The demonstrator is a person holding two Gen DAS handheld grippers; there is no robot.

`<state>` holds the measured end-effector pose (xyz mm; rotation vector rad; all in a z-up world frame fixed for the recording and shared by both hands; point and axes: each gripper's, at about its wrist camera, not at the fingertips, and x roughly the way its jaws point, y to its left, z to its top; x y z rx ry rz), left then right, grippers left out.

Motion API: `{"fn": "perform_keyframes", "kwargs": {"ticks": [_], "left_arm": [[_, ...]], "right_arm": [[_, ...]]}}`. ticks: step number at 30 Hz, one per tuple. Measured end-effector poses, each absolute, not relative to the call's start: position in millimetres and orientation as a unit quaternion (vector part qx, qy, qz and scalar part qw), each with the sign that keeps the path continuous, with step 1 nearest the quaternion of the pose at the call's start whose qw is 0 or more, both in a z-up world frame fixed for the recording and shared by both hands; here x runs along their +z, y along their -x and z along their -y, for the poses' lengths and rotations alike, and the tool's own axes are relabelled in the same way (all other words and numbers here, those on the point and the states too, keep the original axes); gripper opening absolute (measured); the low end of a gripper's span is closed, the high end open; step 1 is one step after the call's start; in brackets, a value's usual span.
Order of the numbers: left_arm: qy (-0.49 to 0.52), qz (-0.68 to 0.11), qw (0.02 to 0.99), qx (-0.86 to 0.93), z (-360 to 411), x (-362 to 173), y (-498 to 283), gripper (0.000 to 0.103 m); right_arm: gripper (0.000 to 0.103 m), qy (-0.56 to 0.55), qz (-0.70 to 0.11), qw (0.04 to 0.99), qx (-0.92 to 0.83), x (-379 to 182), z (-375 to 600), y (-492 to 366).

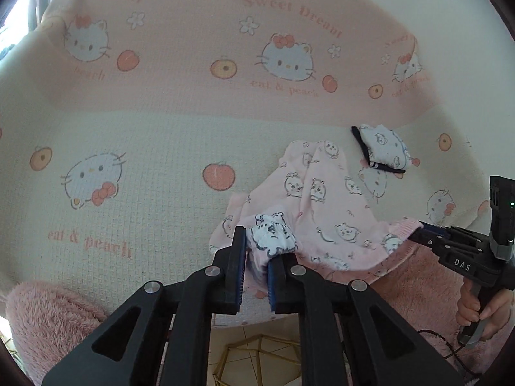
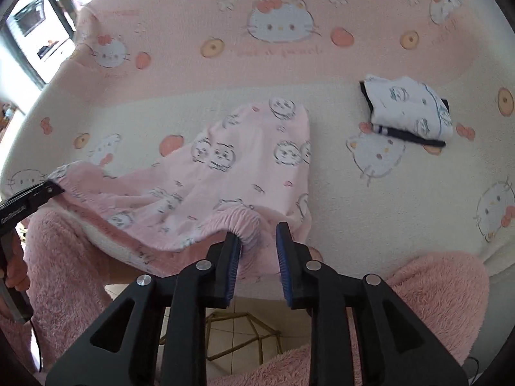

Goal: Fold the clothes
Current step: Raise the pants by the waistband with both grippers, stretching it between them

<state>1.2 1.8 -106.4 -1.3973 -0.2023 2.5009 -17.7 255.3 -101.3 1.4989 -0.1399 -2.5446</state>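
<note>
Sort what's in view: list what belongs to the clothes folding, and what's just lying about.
Part of the job:
pink pants
left gripper, shut on the pants' waistband
right gripper, open at the waistband
folded white garment, already done

Lying about:
cartoon-cat blanket
gold wire frame on the floor

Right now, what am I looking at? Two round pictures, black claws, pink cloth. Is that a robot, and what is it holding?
No robot: a person holds a two-finger gripper in each hand, each with a wide-angle camera looking along its fingers. One picture is from the left gripper, the other from the right gripper; each also shows the other gripper at its edge. Both point down at a bed covered with a cat-and-peach sheet. On it lie pink trousers with a cat print and, farther back, a folded white garment with dark trim. The left gripper pinches one end of the waistband. The right one stands open, the waistband's other end loose between its fingers. The fluffy pink legs are the person's.
</note>
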Motion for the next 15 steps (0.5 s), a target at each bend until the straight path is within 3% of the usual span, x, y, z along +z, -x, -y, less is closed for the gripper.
{"fn": "perform_keyframes", "kwargs": {"ticks": [1, 2, 6, 15], "left_arm": [[0.474, 0.065, 0.142, 0.866, -7, -100, -1, 0.012], [0.469, 0.065, 0.149, 0.868, -11, -94, -1, 0.012], [0.455, 0.068, 0.174, 0.871, -25, -80, -3, 0.012], [0.456, 0.060, 0.193, 0.867, -37, -77, -10, 0.012]], "right_arm": [[0.042, -0.490, 0.038, 0.128, -0.862, -91, -247, 12], [0.044, -0.480, 0.025, 0.157, -0.863, -83, -237, 9], [0.044, -0.473, -0.036, 0.208, -0.855, -78, -198, 5], [0.040, -0.475, -0.073, 0.247, -0.841, -109, -141, 36]]}}
